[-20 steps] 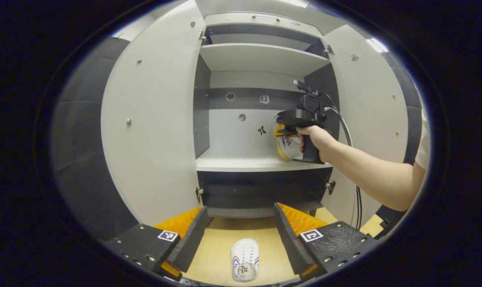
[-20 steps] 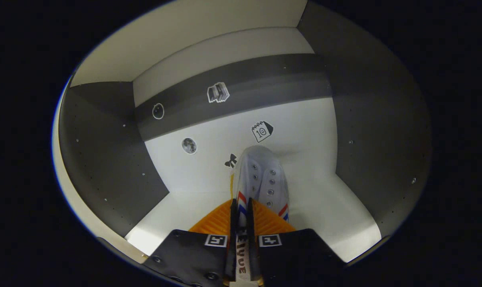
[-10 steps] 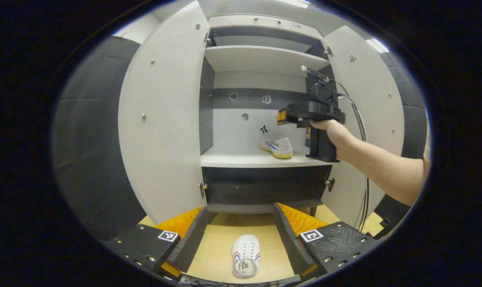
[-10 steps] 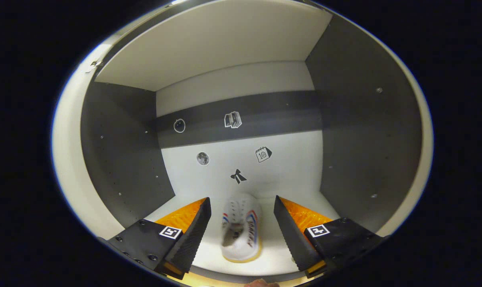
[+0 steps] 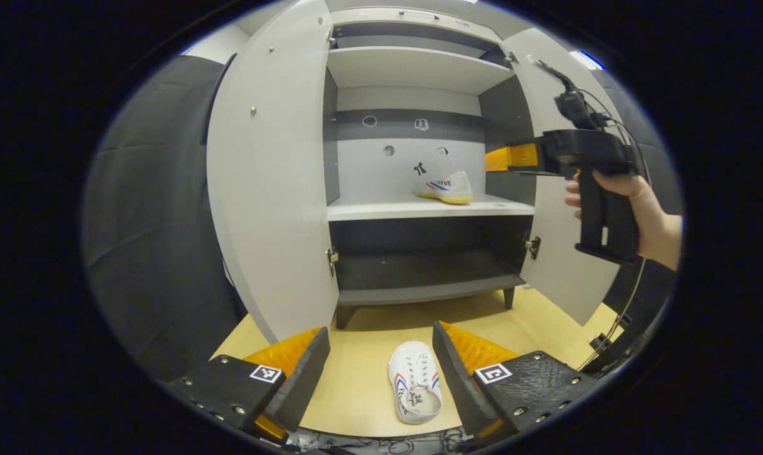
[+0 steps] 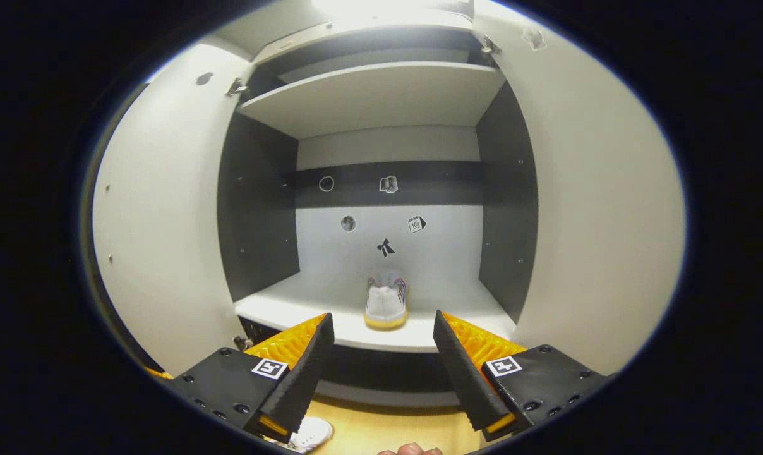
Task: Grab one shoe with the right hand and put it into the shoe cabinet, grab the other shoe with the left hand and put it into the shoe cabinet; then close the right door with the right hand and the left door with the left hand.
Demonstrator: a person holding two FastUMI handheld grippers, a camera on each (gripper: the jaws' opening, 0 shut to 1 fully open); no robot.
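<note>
One white shoe [image 5: 444,187] with red and blue stripes and a yellow sole stands on the middle shelf [image 5: 381,209] of the shoe cabinet, heel toward me in the right gripper view [image 6: 386,302]. The other white shoe [image 5: 415,390] lies on the wooden floor, between the spread fingers of my left gripper [image 5: 381,373], which is open and empty. My right gripper [image 6: 383,360] is open and empty too, held in front of the cabinet, back from the shelf. In the left gripper view a hand holds the right gripper [image 5: 514,158] by the right door.
Both cabinet doors stand wide open: the left door [image 5: 274,170] and the right door [image 5: 568,253]. An upper shelf [image 5: 413,66] and a dark bottom shelf [image 5: 419,284] hold nothing. Cables [image 5: 615,316] hang from the right gripper. Wooden floor [image 5: 356,379] lies before the cabinet.
My right gripper opened, left the shoe on the middle shelf, and drew back out of the cabinet. My left gripper dropped lower and nearer to the floor shoe.
</note>
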